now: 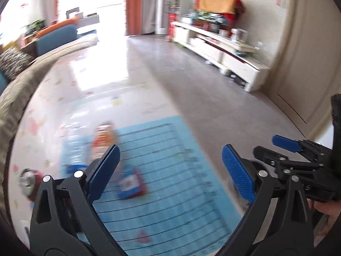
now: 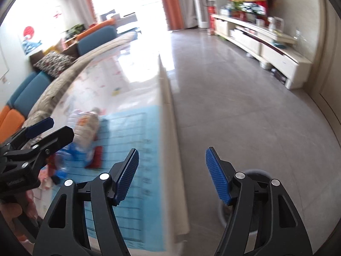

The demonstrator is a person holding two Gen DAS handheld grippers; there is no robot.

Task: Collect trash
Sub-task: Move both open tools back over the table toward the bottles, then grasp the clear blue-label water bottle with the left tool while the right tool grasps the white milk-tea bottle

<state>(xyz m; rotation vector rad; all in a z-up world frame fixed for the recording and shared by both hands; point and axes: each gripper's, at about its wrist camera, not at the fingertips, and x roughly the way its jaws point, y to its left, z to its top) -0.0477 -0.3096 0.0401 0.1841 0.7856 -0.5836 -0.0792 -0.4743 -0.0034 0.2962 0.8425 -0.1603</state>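
My left gripper [image 1: 170,170] was wide apart, nothing btwn pads, above the blue mat [image 1: 170,192]. Right gripper [image 2: 172,176] also spread, empty, over table edge [image 2: 168,106].

Sunlit grey floor [image 1: 202,81], white cabinet [image 1: 223,53]

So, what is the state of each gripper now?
Left gripper: jaws open, holding nothing.
Right gripper: jaws open, holding nothing.
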